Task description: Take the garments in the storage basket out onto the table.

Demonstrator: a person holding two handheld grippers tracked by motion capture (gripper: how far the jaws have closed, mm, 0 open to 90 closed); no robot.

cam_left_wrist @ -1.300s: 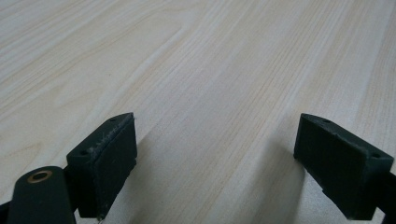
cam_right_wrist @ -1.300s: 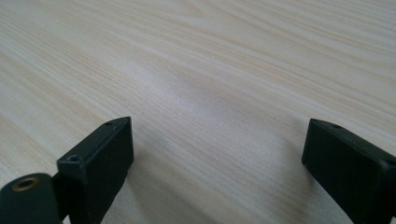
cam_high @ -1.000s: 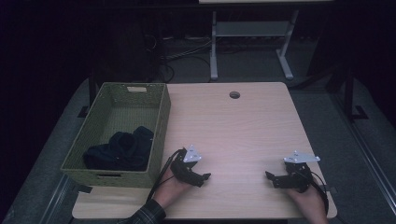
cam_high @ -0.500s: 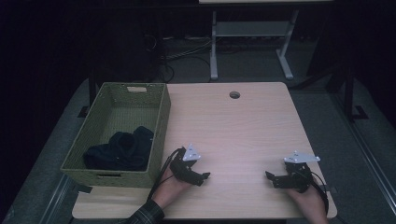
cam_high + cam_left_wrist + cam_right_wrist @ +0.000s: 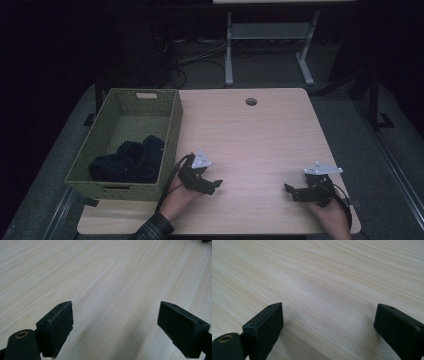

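Two grippers are held low over a light wooden table. The left gripper is seen near the front edge of the table, just beside a green woven basket. It is held by a hand, and a checked sleeve is seen at the bottom of the high view. Its jaws are pointed to the right, toward the middle of the table. In the left gripper view, the left gripper is seen with its jaws spread wide. Nothing is held between them, and bare wood is seen in the gap.

The right gripper is seen near the front right corner of the table, well apart from the left one. It is held by the other hand. Its jaws are pointed to the left. In the right gripper view, the right gripper is also seen with its jaws spread wide, and nothing is pinched.

The basket is set on the left side of the table. A dark bundle of cloth is seen lying inside it, at the near end. The cloth is not touched by either gripper. A small round hole is seen in the table near its far edge.
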